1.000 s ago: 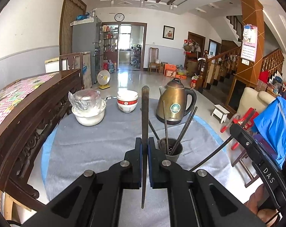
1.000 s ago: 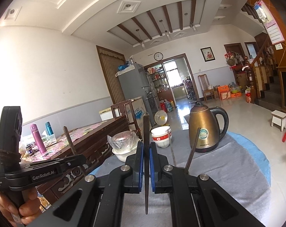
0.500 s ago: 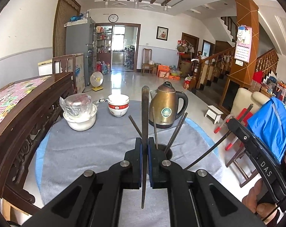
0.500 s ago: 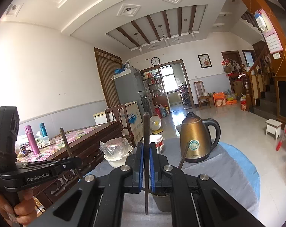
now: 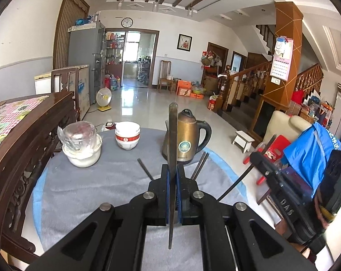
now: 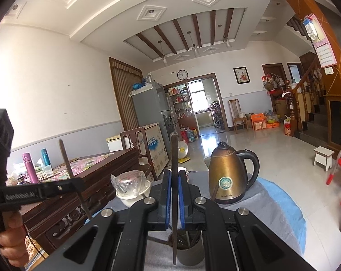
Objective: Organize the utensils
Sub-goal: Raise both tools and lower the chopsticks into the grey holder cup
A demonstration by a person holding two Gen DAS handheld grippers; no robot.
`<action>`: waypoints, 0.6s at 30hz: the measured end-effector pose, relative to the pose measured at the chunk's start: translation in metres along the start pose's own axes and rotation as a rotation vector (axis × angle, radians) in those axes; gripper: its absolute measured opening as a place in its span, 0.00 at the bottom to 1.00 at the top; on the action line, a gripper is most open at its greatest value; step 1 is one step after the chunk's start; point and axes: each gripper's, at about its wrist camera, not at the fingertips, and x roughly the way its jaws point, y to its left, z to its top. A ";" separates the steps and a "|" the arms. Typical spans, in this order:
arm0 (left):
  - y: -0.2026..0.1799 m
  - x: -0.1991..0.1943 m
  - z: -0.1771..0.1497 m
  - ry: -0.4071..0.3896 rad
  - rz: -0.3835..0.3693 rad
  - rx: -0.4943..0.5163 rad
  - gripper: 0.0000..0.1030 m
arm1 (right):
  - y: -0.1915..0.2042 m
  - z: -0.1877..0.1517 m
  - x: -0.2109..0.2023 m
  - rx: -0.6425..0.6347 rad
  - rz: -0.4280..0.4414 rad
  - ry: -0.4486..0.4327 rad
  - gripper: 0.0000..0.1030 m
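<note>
My left gripper [image 5: 172, 171] is shut on a dark chopstick [image 5: 173, 135] that stands upright between its blue pads, above the grey table mat [image 5: 91, 185]. Tips of other chopsticks [image 5: 201, 164] poke up behind its fingers, which hide their holder. My right gripper [image 6: 174, 177] is likewise shut on an upright dark chopstick [image 6: 174, 153]. The grey holder cup [image 6: 189, 253] with several chopsticks sits just below it. In the left wrist view the right gripper [image 5: 259, 159] is at the right with its slanted chopstick [image 5: 236, 183]. The right wrist view has the left gripper [image 6: 79, 184] at the left.
A brass kettle [image 5: 188, 135] stands at the mat's far side, with a stack of red-and-white bowls [image 5: 127, 135] and a plastic-wrapped white bowl [image 5: 82, 149] to its left. A dark carved wooden table [image 5: 24, 140] borders the left. A blue jacket [image 5: 310, 153] lies at the right.
Both grippers have risen and drawn back with their chopsticks. The holder cup has slipped behind my left fingers in the left view and come into sight under my right gripper.
</note>
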 end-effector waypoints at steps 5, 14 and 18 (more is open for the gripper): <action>-0.005 0.012 0.015 -0.033 0.006 -0.019 0.05 | -0.008 0.007 0.016 0.016 -0.016 -0.021 0.06; -0.021 0.052 0.026 -0.129 0.055 -0.044 0.05 | -0.033 0.003 0.049 0.088 -0.064 -0.037 0.06; -0.030 0.080 0.022 -0.144 0.095 -0.043 0.05 | -0.044 -0.004 0.061 0.117 -0.081 -0.030 0.06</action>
